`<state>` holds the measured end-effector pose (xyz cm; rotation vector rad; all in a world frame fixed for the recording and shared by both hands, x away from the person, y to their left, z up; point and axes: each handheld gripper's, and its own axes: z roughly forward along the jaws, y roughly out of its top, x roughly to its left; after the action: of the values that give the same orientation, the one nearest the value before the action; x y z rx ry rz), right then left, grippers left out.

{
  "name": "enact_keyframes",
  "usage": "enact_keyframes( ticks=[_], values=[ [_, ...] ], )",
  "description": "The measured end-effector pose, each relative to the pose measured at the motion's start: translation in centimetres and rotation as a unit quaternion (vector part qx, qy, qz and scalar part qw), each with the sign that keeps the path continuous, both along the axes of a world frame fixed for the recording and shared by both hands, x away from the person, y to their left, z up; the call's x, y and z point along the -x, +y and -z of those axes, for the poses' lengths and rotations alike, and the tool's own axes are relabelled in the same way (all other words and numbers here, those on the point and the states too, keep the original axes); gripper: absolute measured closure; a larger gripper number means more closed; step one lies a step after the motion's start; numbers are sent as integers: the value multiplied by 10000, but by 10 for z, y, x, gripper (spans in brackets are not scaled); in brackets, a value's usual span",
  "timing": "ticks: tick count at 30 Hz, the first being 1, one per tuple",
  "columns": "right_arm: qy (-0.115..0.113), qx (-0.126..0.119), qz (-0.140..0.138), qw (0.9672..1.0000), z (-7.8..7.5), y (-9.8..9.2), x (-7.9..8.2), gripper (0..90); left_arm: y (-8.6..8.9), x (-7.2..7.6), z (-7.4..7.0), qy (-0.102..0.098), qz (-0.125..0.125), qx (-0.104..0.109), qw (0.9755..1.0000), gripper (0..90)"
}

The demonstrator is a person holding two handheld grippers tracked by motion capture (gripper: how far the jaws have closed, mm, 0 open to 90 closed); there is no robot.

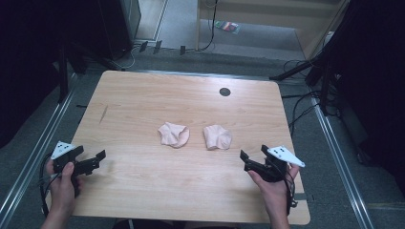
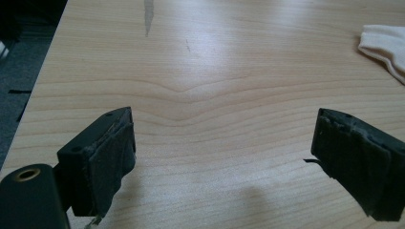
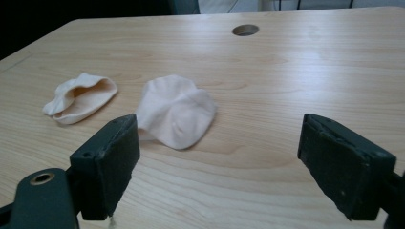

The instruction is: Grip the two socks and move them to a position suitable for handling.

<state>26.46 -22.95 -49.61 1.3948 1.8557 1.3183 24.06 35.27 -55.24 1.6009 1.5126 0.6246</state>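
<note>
- Socks: two pale, crumpled socks lie side by side near the middle of the wooden worktop point(image 1: 143, 95), the left sock point(image 1: 174, 134) and the right sock point(image 1: 217, 137) close together but apart.
- Left gripper point(image 1: 95, 161), held in the person's left hand point(image 1: 64, 179), sits low over the near left part of the worktop, its fingers point(image 2: 102, 162) spread wide with bare wood between them.
- From the left gripper view, a sock edge point(image 2: 384, 47) shows at the far right, well ahead of the fingers and off to their right side, touching neither.
- Right gripper point(image 1: 247, 162), held in the right hand point(image 1: 272, 183), is near the worktop's right front, its fingers point(image 3: 107, 164) also wide apart and holding nothing.
- In the right gripper view the right sock point(image 3: 175, 112) lies just ahead of the fingers, nearest the one at the left of that view and partly behind its tip; whether they touch cannot be told. The left sock point(image 3: 79, 98) lies farther off to the left, its opening facing the camera.
- A round hole point(image 1: 225, 91) pierces the worktop toward the far edge, beyond the socks; a dark streak point(image 1: 103, 113) marks the wood at the left.
- Cables point(image 1: 301, 107) trail on the grey floor to the right of the worktop.
</note>
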Motion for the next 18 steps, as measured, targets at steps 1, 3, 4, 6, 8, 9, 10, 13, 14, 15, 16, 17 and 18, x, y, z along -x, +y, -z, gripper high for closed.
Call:
enact_keyframes(
  ticks=[1, 3, 4, 6, 8, 9, 10, 13, 14, 15, 16, 17, 18],
  values=[
    [32, 18, -45, 10000, 0, 7, -4, 148, 0, 0, 0, -6, -3, 9, 10000, 84],
    [67, 39, -116, 9999, 0, 16, -9, 152, 0, 0, 0, -5, -4, 11, 10000, 84],
    [82, 73, -152, 9998, 0, 21, -13, 158, 0, 0, 0, -3, -3, 1, 10000, 84],
    [136, 60, -186, 9997, 0, 31, -21, 175, 0, 0, 0, -2, 15, 11, 10000, 84],
    [150, 81, -205, 9996, 0, 33, -24, 180, 0, 0, 0, -4, 15, -6, 10000, 84],
    [168, 100, -204, 9996, 1, 36, -27, 190, -1, 0, 0, 1, 10, -9, 10000, 84],
    [180, 99, -203, 9996, 1, 38, -30, 213, -1, 0, 0, 2, 6, -14, 10000, 84],
    [291, 78, -198, 9994, 4, 45, -39, 240, 0, 1, 0, -11, -5, -14, 10000, 84],
    [276, 79, -209, 9994, 4, 47, -41, 251, 0, 1, 0, -10, -4, -4, 10000, 84],
    [297, 68, -193, 9993, 5, 50, -44, 264, 0, 1, 0, -10, 4, 2, 10000, 84],
    [304, 89, -179, 9993, 5, 52, -46, 273, -1, 1, 0, -17, 1, -1, 10000, 84],
    [304, 102, -200, 9993, 5, 55, -48, 279, -1, 1, 0, -11, 11, 0, 10000, 84],
    [294, 127, -223, 9992, 5, 59, -50, 282, -1, 1, 0, -19, 5, -9, 10000, 84]
  ],
)
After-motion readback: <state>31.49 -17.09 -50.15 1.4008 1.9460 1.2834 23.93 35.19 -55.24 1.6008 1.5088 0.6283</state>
